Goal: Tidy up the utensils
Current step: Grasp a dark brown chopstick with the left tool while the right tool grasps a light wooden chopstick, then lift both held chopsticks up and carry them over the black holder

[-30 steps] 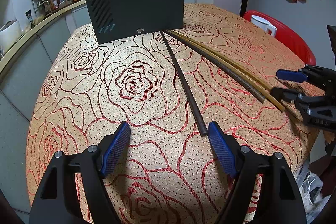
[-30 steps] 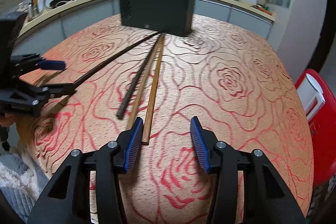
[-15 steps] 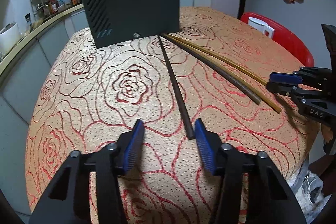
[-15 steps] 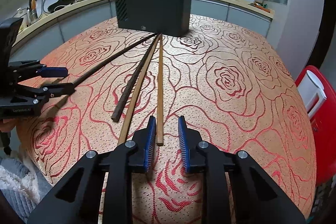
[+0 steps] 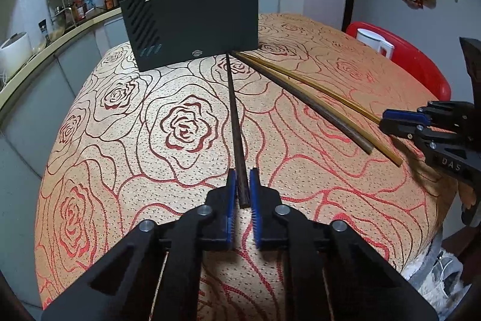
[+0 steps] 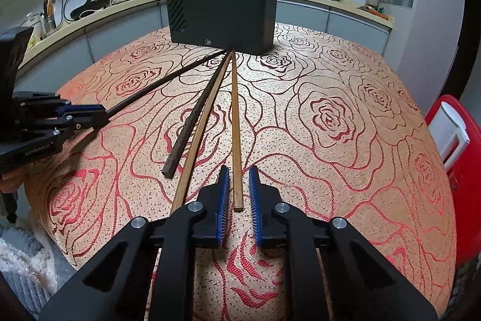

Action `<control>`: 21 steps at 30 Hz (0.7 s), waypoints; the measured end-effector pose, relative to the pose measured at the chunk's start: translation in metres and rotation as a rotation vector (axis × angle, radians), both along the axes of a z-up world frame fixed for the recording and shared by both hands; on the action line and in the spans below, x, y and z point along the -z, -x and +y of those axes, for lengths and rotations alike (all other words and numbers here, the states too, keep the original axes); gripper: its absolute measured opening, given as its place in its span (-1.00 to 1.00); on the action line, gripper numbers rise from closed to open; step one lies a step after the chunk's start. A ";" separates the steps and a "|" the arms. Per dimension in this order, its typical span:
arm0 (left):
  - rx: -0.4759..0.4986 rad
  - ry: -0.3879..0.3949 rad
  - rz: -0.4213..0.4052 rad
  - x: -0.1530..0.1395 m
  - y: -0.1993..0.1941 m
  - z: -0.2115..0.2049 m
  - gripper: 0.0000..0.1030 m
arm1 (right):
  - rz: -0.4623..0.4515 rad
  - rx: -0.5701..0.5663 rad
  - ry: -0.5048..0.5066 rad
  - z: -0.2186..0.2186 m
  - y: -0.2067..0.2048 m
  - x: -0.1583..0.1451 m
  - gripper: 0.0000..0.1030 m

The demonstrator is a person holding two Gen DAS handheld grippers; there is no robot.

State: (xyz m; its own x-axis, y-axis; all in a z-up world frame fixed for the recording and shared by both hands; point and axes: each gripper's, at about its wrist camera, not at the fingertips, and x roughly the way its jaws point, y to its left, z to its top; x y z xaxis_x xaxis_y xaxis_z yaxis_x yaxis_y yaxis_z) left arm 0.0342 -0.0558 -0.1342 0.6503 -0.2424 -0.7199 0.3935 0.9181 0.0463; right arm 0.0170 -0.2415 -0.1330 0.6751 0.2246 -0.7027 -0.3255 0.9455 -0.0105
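on the round table with the rose-patterned orange cloth [image 5: 126,158], the dark grey plastic utensil holder [image 5: 192,29] stood near the far edge and already kept several chopsticks upright, so part of the sorting looked done. four chopsticks still lay on the cloth, all fanning out from the foot of the holder toward the near edge. the left gripper [image 5: 241,185] had just been closing and its blue pads now clenched the near end of the blackish wooden chopstick [image 5: 233,110]. next lay a dark brown chopstick [image 6: 192,125] and a light brown one [image 6: 198,137], both untouched. the right gripper [image 6: 239,185] had also been closing around the pale bamboo chopstick [image 6: 235,125]; whether both pads already pressed it, i cannot tell.
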 end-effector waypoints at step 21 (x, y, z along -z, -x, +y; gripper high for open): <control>-0.035 0.040 -0.030 -0.031 0.000 0.023 -0.85 | -0.019 0.031 -0.090 -0.017 0.002 -0.020 -0.86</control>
State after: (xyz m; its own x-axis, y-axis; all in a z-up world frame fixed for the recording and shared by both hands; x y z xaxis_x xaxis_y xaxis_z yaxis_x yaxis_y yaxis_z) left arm 0.0344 -0.0332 -0.1032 0.6803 -0.2479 -0.6898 0.3605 0.9326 0.0204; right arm 0.0152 -0.2588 -0.1127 0.6958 0.2649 -0.6676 -0.2965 0.9525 0.0690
